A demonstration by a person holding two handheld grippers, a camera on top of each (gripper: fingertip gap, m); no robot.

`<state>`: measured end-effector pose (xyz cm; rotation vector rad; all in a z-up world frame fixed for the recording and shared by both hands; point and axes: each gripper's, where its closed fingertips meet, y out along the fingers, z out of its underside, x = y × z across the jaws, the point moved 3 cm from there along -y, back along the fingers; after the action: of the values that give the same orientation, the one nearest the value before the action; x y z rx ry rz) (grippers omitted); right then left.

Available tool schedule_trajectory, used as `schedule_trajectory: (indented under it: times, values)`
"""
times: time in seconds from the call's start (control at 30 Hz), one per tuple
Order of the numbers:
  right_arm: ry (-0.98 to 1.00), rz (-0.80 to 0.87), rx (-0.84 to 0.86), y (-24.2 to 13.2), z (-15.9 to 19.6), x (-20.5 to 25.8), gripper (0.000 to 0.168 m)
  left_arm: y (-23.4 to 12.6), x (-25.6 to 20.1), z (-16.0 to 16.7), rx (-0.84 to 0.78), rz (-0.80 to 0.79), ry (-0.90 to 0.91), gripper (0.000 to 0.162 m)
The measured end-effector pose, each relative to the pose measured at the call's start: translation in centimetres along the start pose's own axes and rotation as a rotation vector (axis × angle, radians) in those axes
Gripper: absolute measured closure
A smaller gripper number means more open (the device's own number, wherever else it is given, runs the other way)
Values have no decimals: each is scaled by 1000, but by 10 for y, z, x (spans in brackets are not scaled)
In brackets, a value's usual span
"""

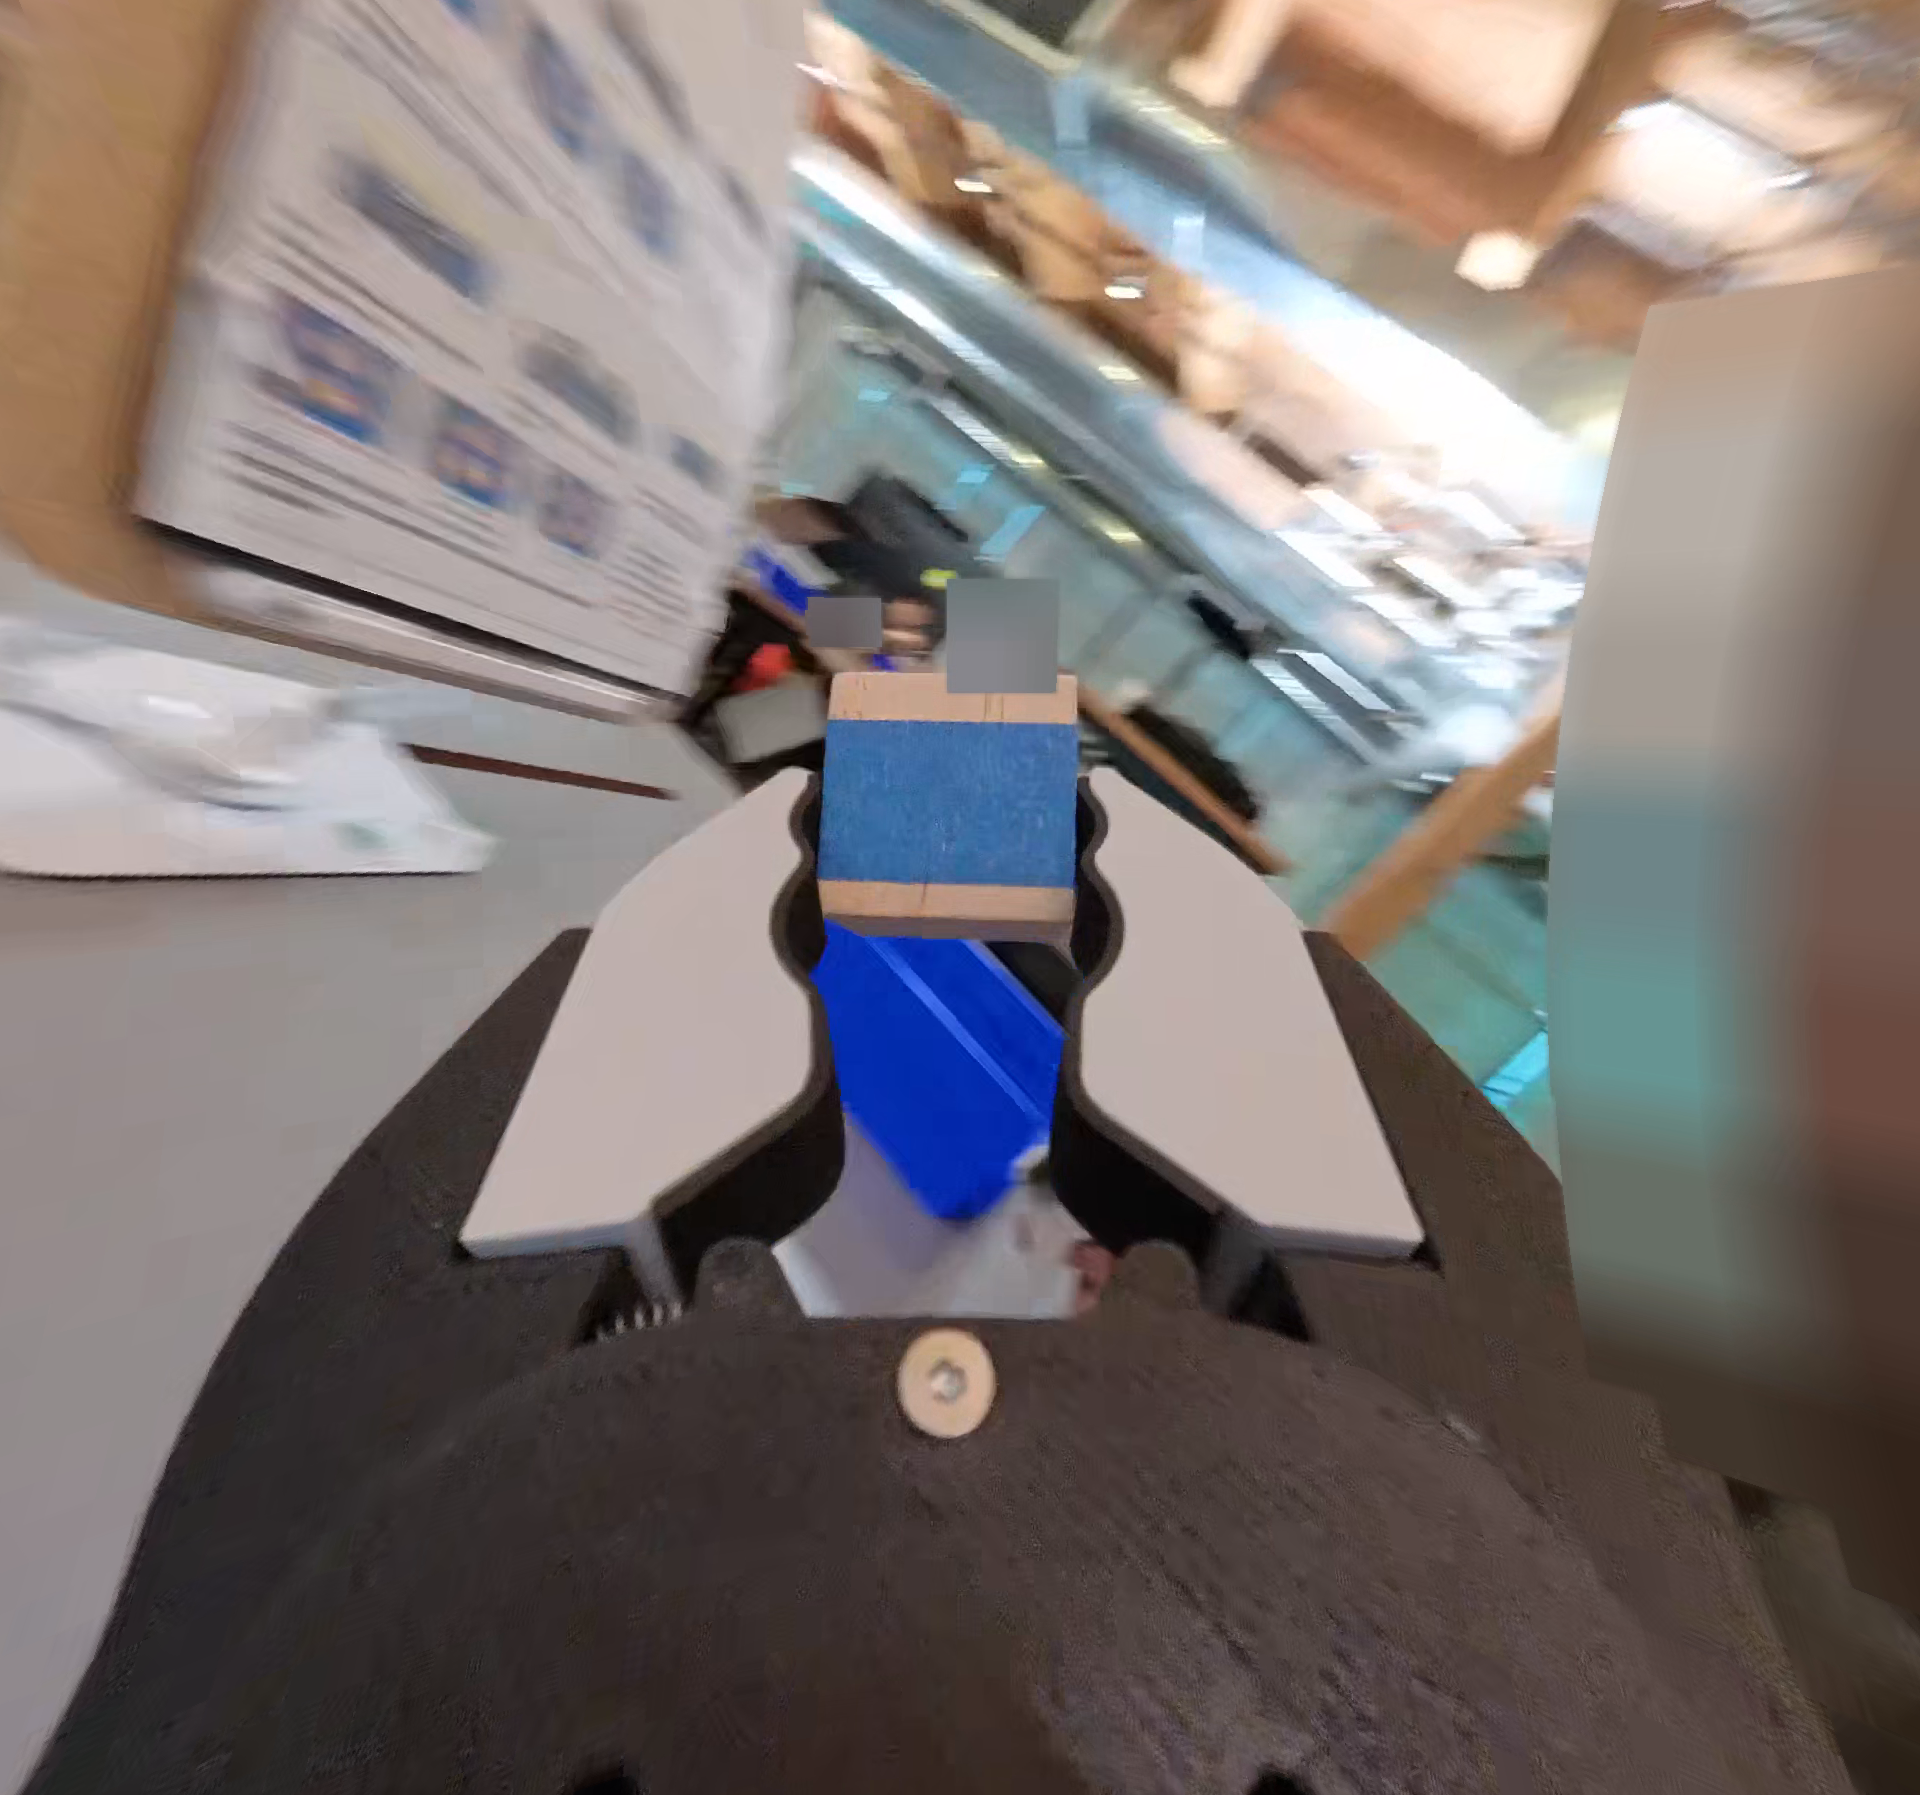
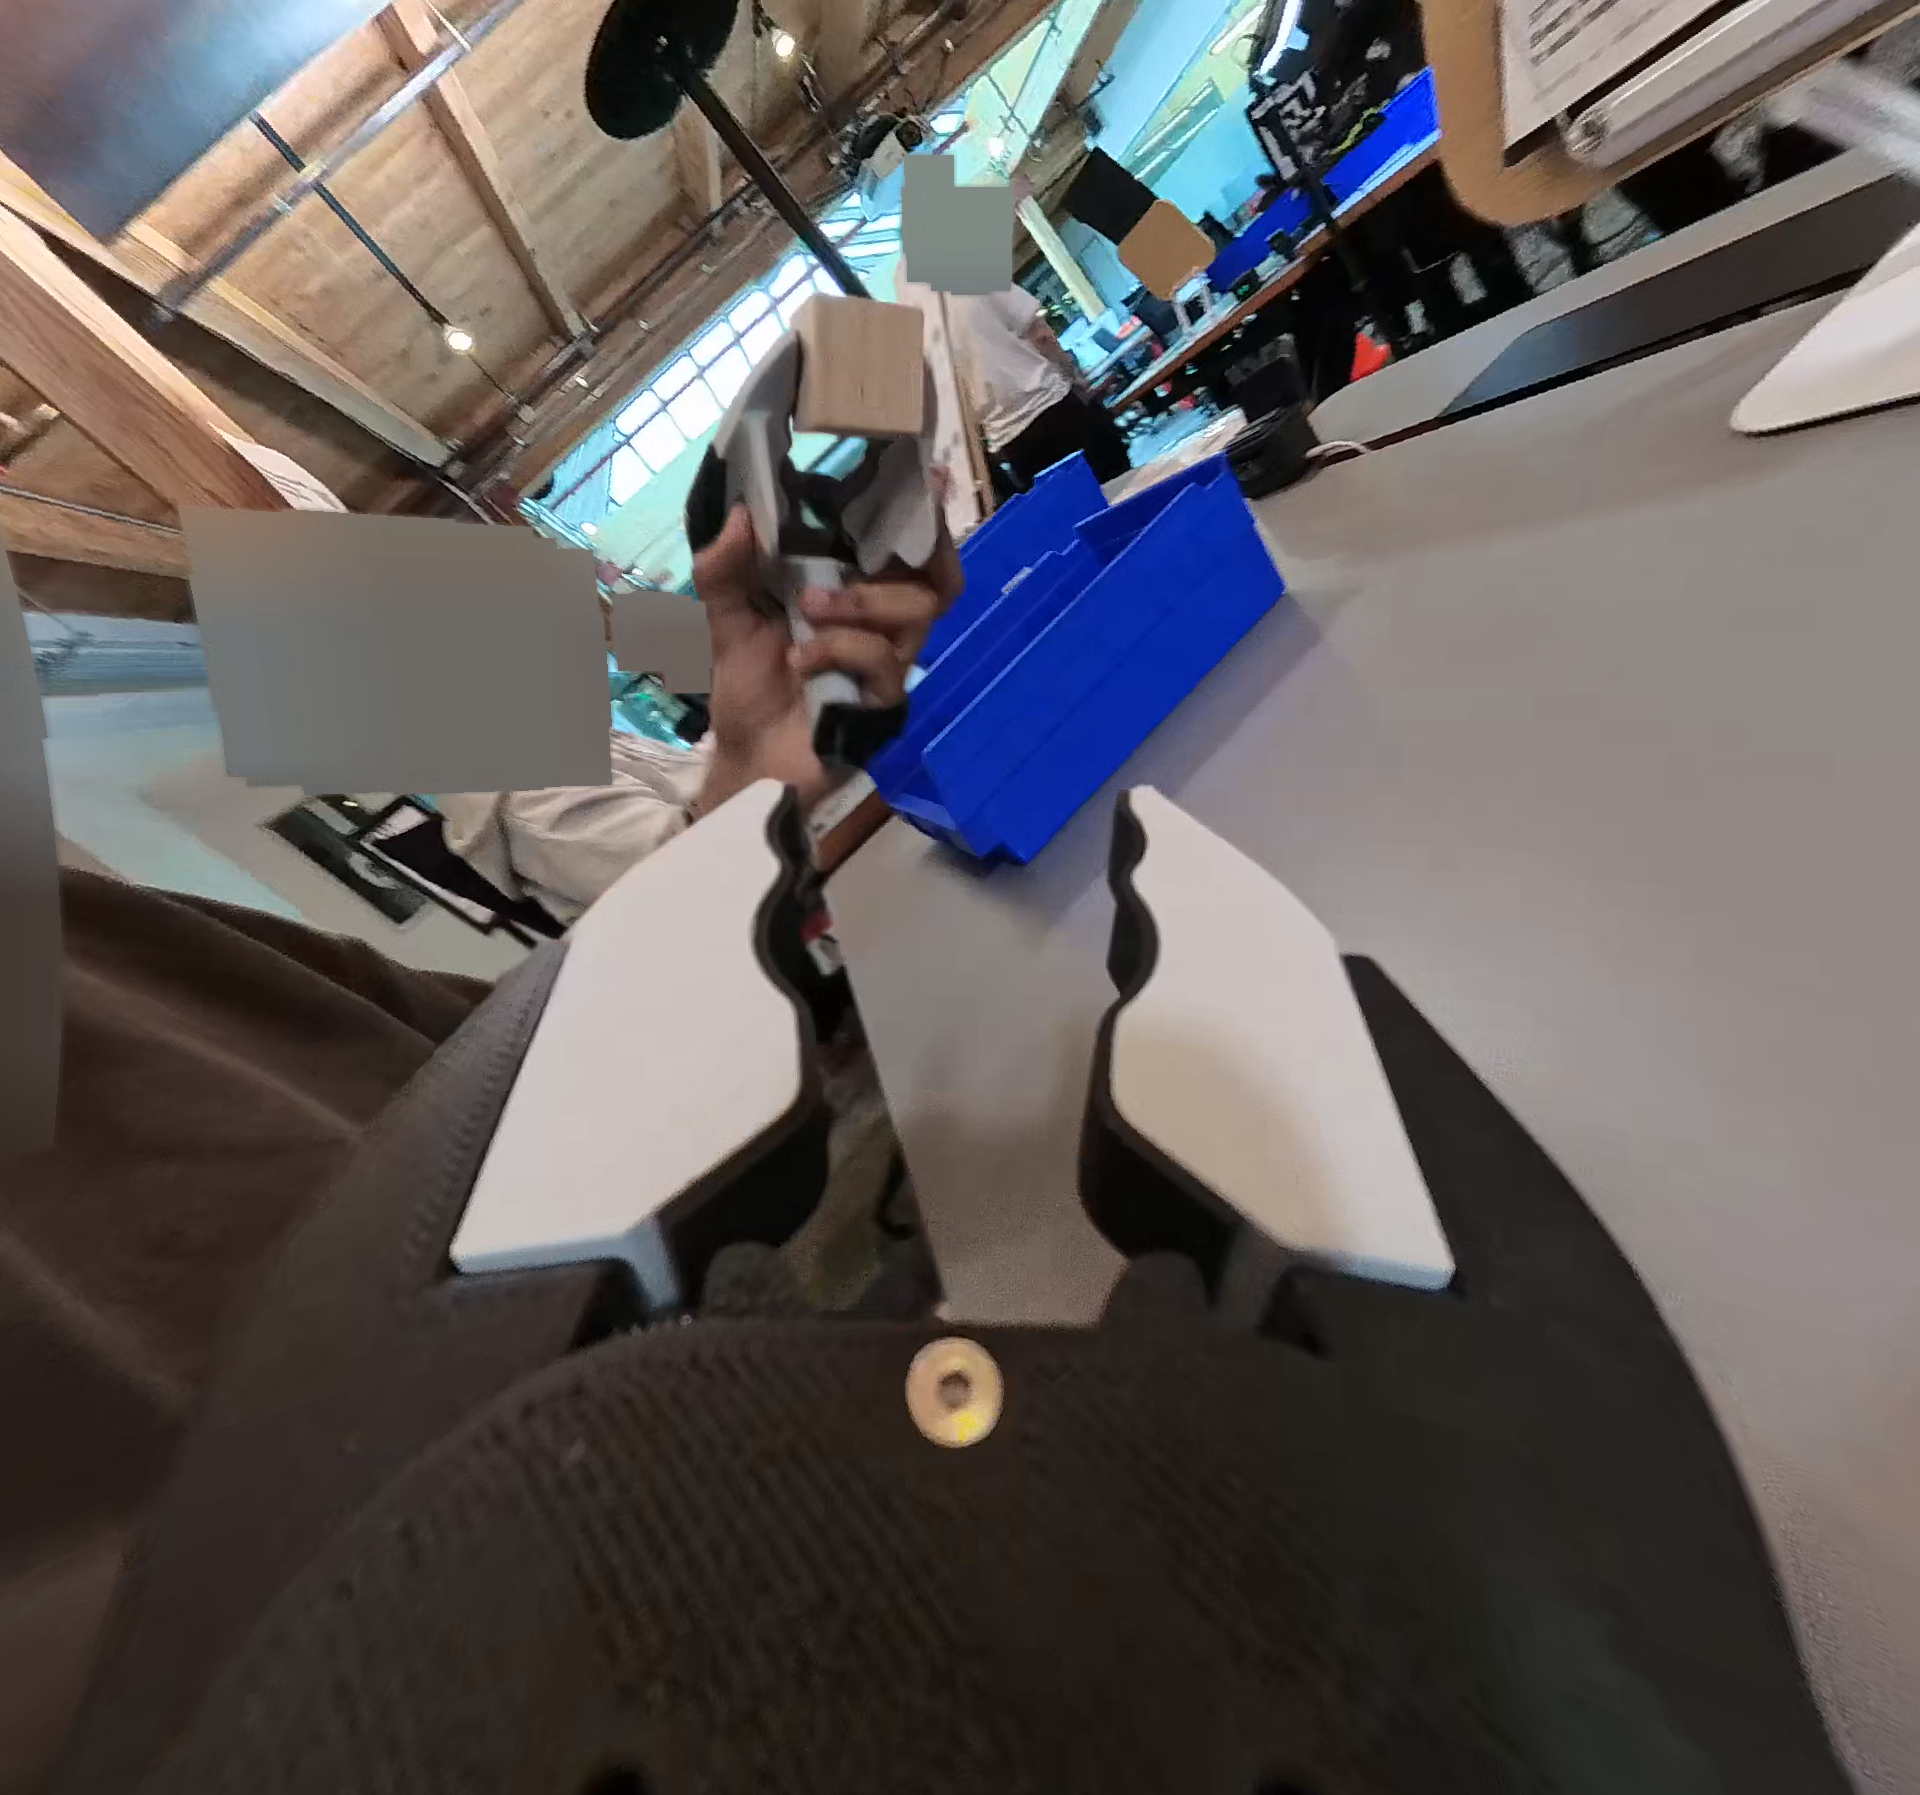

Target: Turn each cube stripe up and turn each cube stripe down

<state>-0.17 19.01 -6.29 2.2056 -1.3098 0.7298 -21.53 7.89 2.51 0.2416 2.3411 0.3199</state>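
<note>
Left tongs (image 1: 948, 810) clamped on the wooden cube with a blue stripe (image 1: 948, 800), stripe face toward the left wrist camera, cube lifted clear above the blue plastic bin (image 2: 1091, 665). Right tongs (image 2: 951, 872) wide, nothing between them, low over the grey counter (image 2: 1507, 810) near that bin.

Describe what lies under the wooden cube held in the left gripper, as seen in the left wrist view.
Below the cube, between the left gripper fingers, a blue bin shows on the grey table. The bin's contents are hidden by the cube and fingers.
</note>
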Motion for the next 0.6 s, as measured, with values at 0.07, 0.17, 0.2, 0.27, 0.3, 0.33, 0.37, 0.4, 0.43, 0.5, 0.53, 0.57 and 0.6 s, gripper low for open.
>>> schedule_trajectory:
  times: [0.07,0.17,0.2,0.27,0.3,0.33,0.37,0.4,0.43,0.5,0.53,0.57,0.6]
  values:
    - [73,-63,-7,5,5,9,108,14,-21,45,-12,130,-20,118]
    - [163,-128,-42,11,10,18,102,28,-28,110,70,206,-123,118]
    - [170,-125,-52,12,12,17,101,32,-31,127,112,232,-169,118]
    - [168,-96,-77,13,14,14,99,36,-34,154,183,258,-222,118]
    - [170,-91,-83,14,14,13,99,37,-34,164,199,255,-236,118]
    - [175,-94,-81,14,15,13,100,38,-35,170,207,257,-257,118]
    - [179,-97,-77,15,16,12,102,39,-36,175,217,263,-278,118]
    - [181,-94,-72,16,17,11,104,40,-37,178,224,262,-286,118]
    - [180,-90,-66,17,19,10,111,42,-37,182,230,257,-285,118]
    - [173,-81,-54,19,22,9,123,44,-39,187,243,259,-289,118]
    - [165,-78,-47,19,23,8,126,45,-40,188,242,262,-297,118]
    - [159,-80,-47,19,24,7,126,46,-40,188,237,262,-306,117]
    - [156,-81,-48,19,24,6,126,46,-40,189,235,257,-314,118]
